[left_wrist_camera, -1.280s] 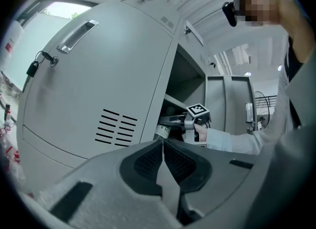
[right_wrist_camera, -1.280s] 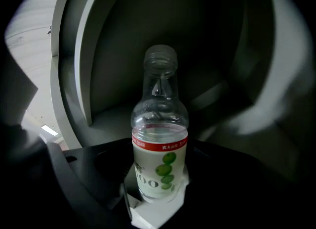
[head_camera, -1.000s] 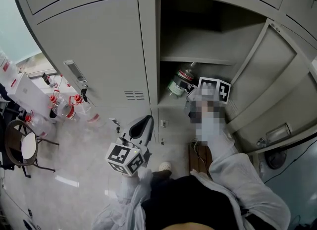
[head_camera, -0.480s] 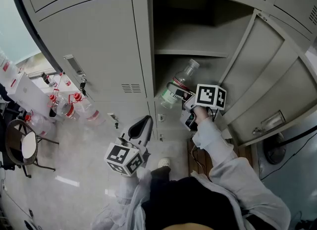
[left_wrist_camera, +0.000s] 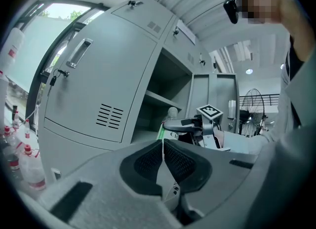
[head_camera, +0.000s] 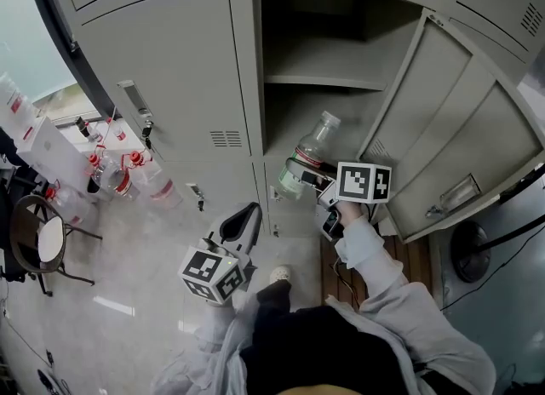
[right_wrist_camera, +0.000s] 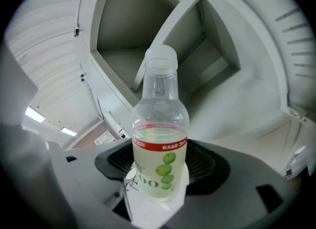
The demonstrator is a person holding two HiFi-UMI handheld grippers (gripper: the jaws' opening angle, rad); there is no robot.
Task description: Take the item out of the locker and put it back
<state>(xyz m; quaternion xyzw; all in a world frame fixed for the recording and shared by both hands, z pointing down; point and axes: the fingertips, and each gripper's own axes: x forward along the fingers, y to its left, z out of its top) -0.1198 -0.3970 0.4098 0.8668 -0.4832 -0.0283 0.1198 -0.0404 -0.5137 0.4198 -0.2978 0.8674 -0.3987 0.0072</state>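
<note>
Closest to the person, the left gripper point(head_camera: 247, 214) hangs low by their side with its jaws pressed together and nothing between them. It looks to have no part in this step.

Further out, on the stretched-out arm, the right gripper point(head_camera: 313, 179) has its jaws spread fairly wide and clamped on the body of a clear plastic bottle point(head_camera: 308, 157). The bottle has a red band, green fruit on the label and pale liquid in its lower half. It is tilted, with its cap pointing up and in towards the locker point(head_camera: 170, 70).

Beyond it, the door point(head_camera: 443, 129) stands swung open to the right. The bottle sits at the mouth of the open compartment, below the shelf point(head_camera: 319, 83), in the air and resting on nothing. I can't tell from here whether it is fully clear of the frame.

So I'd judge the taking-out half done or nearly so, with the grip looking sound. Carrying the bottle back in, setting it down and letting go are all left to do
</note>
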